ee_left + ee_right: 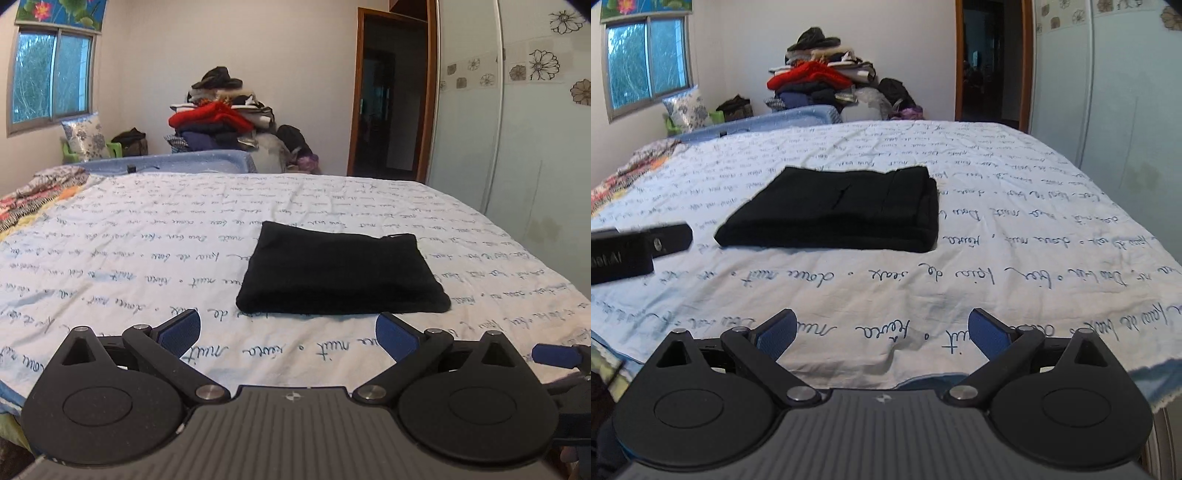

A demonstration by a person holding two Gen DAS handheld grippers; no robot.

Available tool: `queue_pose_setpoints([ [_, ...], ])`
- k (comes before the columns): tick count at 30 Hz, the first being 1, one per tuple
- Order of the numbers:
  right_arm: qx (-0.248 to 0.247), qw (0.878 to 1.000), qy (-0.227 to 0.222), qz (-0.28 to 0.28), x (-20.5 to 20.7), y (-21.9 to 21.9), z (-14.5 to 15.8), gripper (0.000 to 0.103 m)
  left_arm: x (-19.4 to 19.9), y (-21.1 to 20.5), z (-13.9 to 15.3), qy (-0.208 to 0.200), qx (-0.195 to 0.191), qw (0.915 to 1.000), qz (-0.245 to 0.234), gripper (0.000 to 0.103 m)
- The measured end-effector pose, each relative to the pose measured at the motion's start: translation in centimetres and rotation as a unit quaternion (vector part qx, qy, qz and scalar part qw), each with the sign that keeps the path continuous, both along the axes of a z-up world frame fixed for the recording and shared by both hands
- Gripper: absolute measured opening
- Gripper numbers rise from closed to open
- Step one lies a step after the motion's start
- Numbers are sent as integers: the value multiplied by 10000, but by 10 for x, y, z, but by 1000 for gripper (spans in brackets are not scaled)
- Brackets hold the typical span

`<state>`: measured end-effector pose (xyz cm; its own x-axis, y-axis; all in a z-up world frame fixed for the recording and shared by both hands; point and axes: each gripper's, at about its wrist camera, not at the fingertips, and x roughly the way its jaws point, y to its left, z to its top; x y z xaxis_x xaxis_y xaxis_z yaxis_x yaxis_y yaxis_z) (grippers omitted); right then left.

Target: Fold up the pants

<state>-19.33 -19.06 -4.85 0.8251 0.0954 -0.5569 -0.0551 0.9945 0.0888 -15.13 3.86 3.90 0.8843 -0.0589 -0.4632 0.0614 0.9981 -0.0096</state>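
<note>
The black pants are lying folded into a compact rectangle on the script-printed bedsheet, mid-bed. The left gripper is hovering just near of them, tongs spread wide and empty. The right gripper is hovering well nearer, likewise wide and empty.

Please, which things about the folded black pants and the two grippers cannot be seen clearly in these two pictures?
- Black pants: inner layers, hidden by the top layer, both views.
- Left gripper: in the right wrist view only a blurred black part, cut by the left edge.
- Right gripper: in the left wrist view only a blue tip at the right edge.
</note>
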Motion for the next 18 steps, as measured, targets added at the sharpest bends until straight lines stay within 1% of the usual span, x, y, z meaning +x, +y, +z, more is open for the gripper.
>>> queue_pose_setpoints([
  [1,22,10000,-51,-27,-3,0,3,100,1,1,0,33,-27,10000,-29,103],
  [4,21,9999,-118,-12,-6,3,6,100,6,0,-2,227,50,9997,55,102],
  [7,-85,9999,-53,2,-3,8,3,100,7,3,-2,379,-82,9992,100,102],
  [12,-175,9997,27,160,-6,18,-2,100,5,12,0,429,-293,9986,88,102],
  [18,-216,9996,-115,145,-7,21,3,100,3,10,3,369,-238,9990,81,102],
])
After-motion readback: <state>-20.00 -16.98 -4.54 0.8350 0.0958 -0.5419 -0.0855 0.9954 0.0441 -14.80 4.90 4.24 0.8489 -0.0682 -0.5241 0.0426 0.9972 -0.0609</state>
